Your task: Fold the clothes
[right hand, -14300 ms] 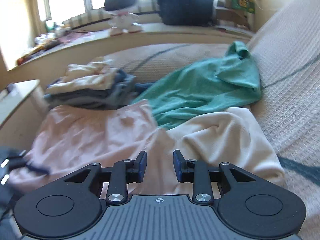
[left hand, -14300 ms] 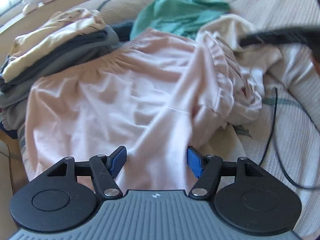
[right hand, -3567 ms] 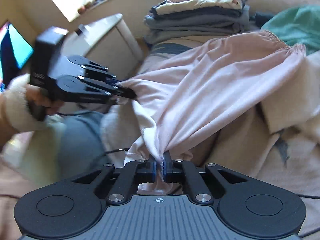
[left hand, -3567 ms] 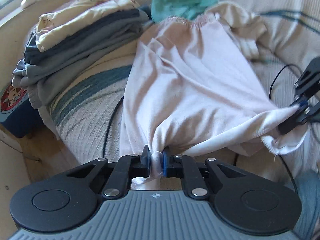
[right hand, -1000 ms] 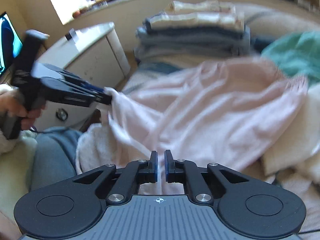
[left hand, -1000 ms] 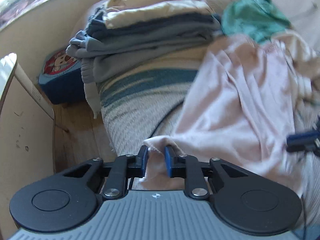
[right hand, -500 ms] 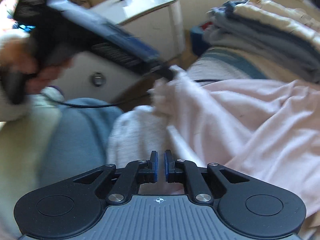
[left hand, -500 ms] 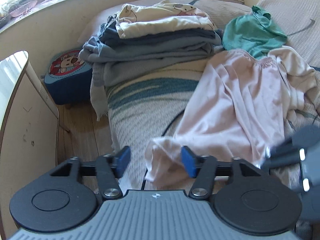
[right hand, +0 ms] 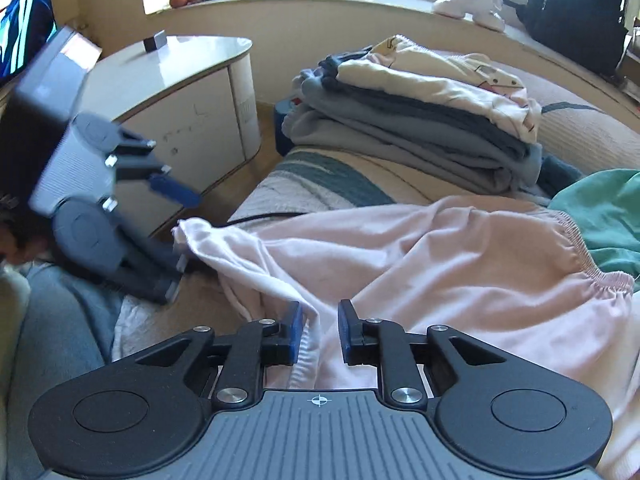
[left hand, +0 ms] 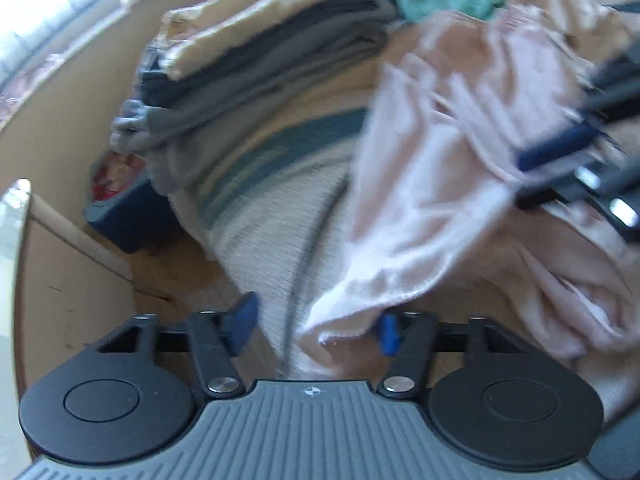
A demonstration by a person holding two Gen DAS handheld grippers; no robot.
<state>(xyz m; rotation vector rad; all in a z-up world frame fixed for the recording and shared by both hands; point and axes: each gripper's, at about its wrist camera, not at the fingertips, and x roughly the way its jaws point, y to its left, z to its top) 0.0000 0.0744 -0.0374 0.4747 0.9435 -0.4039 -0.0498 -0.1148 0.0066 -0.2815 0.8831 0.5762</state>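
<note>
A pale pink garment (left hand: 420, 200) (right hand: 440, 264) lies spread over the striped bed cover. My left gripper (left hand: 314, 328) has its jaws closing with a gap left. A loose corner of the pink garment lies between them, by the right pad (left hand: 388, 334). In the right wrist view the left gripper (right hand: 180, 232) straddles that same corner. My right gripper (right hand: 320, 330) has its jaws opening. The garment's hem hangs between its pads without being pinched. It shows blurred in the left wrist view as the right gripper (left hand: 532, 176) over the cloth.
A stack of folded clothes (left hand: 280, 52) (right hand: 420, 120) sits behind the pink garment. A green garment (right hand: 600, 216) lies to its right. A black cable (right hand: 264, 216) runs under the cloth. A white cabinet (right hand: 180, 92) stands left of the bed, a person's leg (right hand: 52, 340) nearby.
The left jaws opened off the corner they held, then narrowed again. The right jaws have parted from shut, and that view has swung back toward the folded stack.
</note>
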